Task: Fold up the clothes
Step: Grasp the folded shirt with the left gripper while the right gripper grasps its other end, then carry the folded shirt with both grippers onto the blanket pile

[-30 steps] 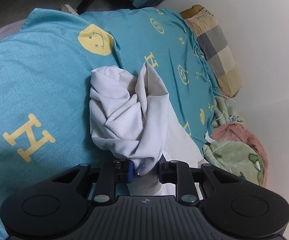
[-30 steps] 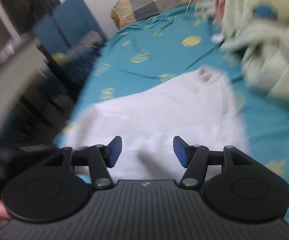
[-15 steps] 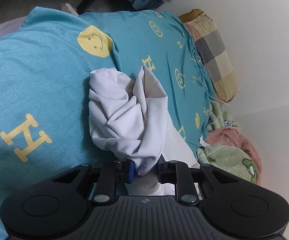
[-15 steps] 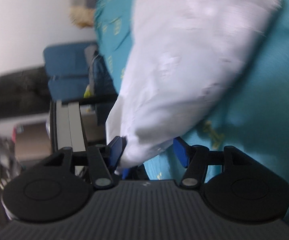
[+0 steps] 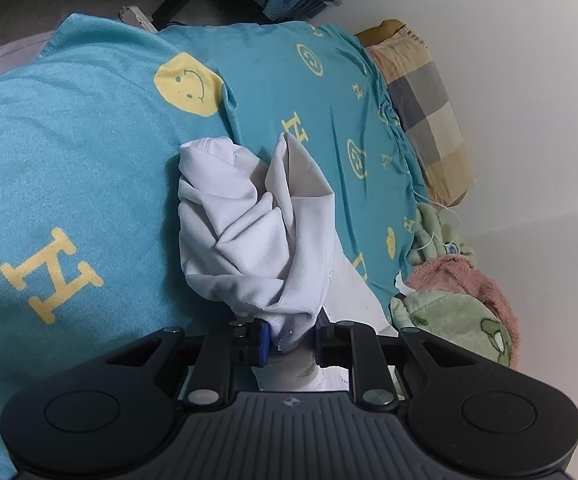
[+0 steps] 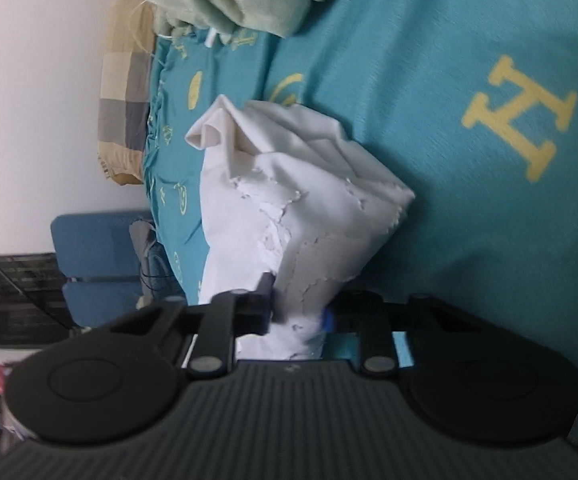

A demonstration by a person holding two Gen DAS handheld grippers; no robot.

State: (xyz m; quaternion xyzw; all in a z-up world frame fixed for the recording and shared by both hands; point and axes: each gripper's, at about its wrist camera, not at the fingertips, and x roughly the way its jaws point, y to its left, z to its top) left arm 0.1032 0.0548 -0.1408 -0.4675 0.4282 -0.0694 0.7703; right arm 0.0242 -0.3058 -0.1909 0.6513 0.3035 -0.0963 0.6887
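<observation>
Garment [image 5: 257,236], white, one only, bunched and hanging over the bed [image 5: 69,168], pinched at two spots. Left hand-held gripper [image 5: 291,338] clenched on a gathered wad of its cloth, blue pads pressed into the fabric from both sides; part of the cloth cut off behind the gripper body. Right hand-held gripper [image 6: 299,314] likewise clamped on a fold of the same garment [image 6: 289,200], though blurred there, with the right pad only a blue sliver at the cloth edge. Collar, sleeves and kind of garment hard to make out in the crumple; lower white layer behind the bunch mostly hidden in the left view. Underneath, teal bedspread with yellow smiley faces and H marks: one large face and one large H near the left camera, several smaller ones farther off, too small to count surely. At the wall side, one checked pillow [image 5: 425,108] in grey, cream and tan. Beside it, a heap of plush: green fleece [image 5: 453,320] with a frog print, touching a pink fuzzy piece [image 5: 473,276]. Thin white cord [image 5: 445,216] over the green heap, ends hidden. Beyond the bed edge, blue chair [image 6: 93,256], partly cut off, with dark clutter next to it, unclear.
</observation>
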